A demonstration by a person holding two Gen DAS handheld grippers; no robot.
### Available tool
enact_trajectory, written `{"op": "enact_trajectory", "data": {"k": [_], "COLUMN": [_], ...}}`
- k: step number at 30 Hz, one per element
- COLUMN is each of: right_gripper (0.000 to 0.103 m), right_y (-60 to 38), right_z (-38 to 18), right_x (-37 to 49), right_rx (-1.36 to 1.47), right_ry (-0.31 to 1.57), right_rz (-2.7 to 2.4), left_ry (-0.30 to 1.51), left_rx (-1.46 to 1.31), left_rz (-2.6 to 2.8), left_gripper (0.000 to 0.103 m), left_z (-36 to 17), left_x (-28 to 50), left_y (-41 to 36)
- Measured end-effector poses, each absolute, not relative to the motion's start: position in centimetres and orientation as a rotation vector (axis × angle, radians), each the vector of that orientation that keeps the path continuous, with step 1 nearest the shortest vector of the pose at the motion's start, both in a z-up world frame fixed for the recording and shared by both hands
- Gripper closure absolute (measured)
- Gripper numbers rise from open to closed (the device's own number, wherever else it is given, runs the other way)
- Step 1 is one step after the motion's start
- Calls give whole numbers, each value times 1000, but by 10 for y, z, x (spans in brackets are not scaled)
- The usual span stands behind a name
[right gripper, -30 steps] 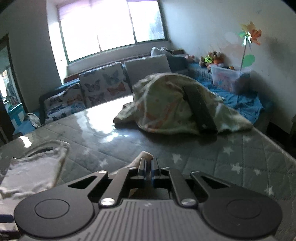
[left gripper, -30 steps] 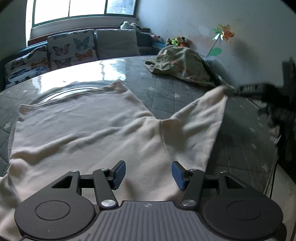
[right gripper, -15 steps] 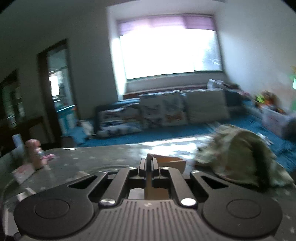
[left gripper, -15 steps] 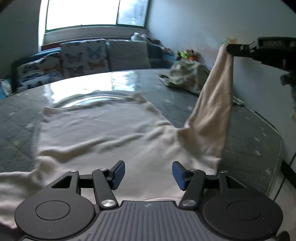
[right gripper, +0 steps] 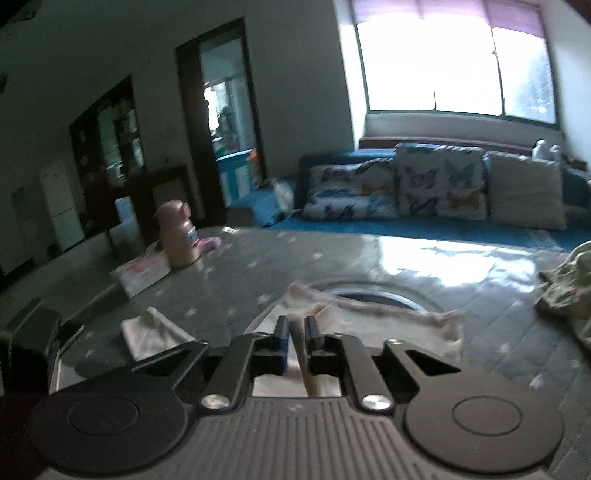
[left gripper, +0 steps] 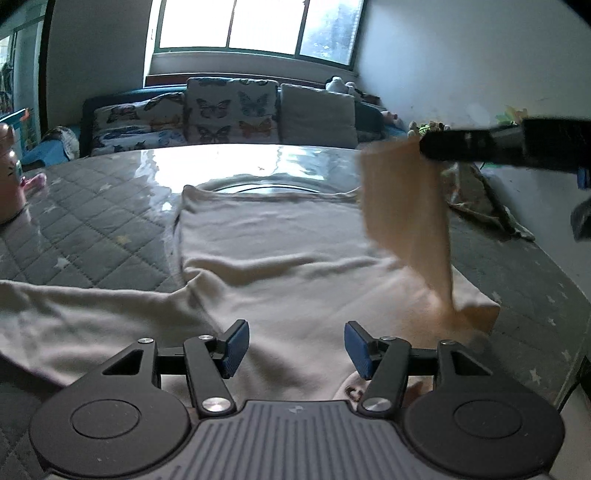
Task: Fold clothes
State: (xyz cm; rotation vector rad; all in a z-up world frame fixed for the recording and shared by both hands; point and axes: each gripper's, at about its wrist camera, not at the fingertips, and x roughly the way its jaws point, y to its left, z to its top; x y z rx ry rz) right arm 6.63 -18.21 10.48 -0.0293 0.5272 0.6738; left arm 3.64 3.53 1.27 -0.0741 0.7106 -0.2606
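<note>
Swung across from the right, the cream sleeve [left gripper: 406, 206] now hangs over the shirt's body rather than out past its right edge as it did half a second ago, and the right gripper's view has turned further left to take in the doorway [right gripper: 221, 122] and dark cabinet [right gripper: 107, 155]. At the far left of the quilted grey table cover [left gripper: 92, 229], the right wrist view shows a white box [right gripper: 142, 275] with a pink bottle [right gripper: 179, 240] standing just beside it. The other sleeve [left gripper: 85, 321] of the cream long-sleeved shirt [left gripper: 280, 258] lies flat, stretched out to the left. The shirt's body is spread on the cover in the middle, its hem toward the butterfly-print cushions [left gripper: 231, 110] on the sofa under the window [left gripper: 258, 26]. The left gripper [left gripper: 295, 349] hovers low over the near part of the shirt with its blue-padded fingers [left gripper: 234, 349] wide apart, gripping nothing. The right gripper [right gripper: 296, 334] has its fingers drawn close on the cuff of the lifted sleeve, a strip of cream cloth showing between them; in the left wrist view it [left gripper: 428, 146] appears as a dark blurred bar at upper right with the sleeve hanging from its tip down to the shirt's shoulder. A crumpled olive-green garment [left gripper: 484, 206] lies on the cover at the far right, apart from the shirt.
</note>
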Motion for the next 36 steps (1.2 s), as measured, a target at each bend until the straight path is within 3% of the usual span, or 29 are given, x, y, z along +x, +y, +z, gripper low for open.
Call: {"op": "enact_trajectory", "data": {"k": [11,15,28,33,34,36], "right_gripper": [89,89,88,83,83,81], "right_y": [-233,-249,-261,-262,-263,-263], "right_z": [76,51,17,14,13,15], "right_x": [72,71,60,59,59,59], "right_rx": [-114,-128,-124,-132,-132,-133], "right_ry": [655,735,823,833,834,833], "right_rz": [537,509,527,525,522,521], "left_ry": [702,719,754,763,763,761], "left_rx": [-68,-62,-38,-36,-30,-31], "left_rz": [-280,-291,-262,-263,-259,-250], "left_gripper": [44,55,57,58,60,87], "left_z": [14,10,-2,-4,-5,-4], "left_x": [40,48,54,56,56,56], "left_y": [28,22,14,12,11,13]}}
